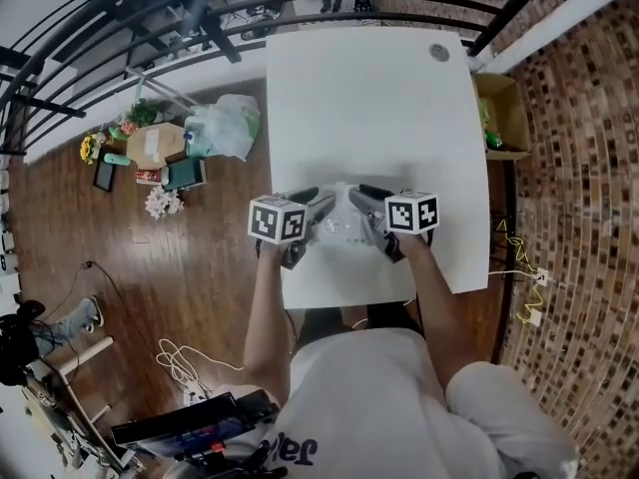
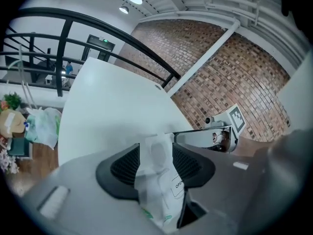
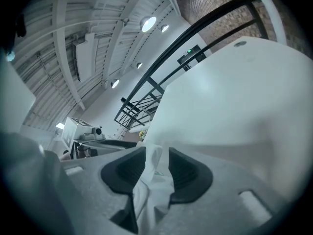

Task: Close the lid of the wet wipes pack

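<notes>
1. my left tool [image 1: 316, 210]: grey body, black ribbed pads, marker cube on top. it is closed in on the left end of the pack, with both pads against the pack's sides, pinching it.

2. white soft-plastic wet wipes pack [image 1: 344, 226]: it sits between my two tools, over the near part of the plain white bench [image 1: 369, 98]. i cannot tell whether it rests there or hangs lifted. its long axis runs straight from one tool to the other, left to right across me. in the left gripper view a small square label [image 2: 177, 184] printed "open" shows on the face beside the right-hand pad. i cannot tell how the lid itself stands.

3. my right tool [image 1: 371, 206]: same build as the left. its pads are spread. the pack's crumpled right end stands between them, close to one pad with a gap at the other, so it is not gripped.

4. relation for the coming move, my judgement: the label lies nearer the left tool. the left should steady the pack while the right comes off the end and presses the top face.
</notes>
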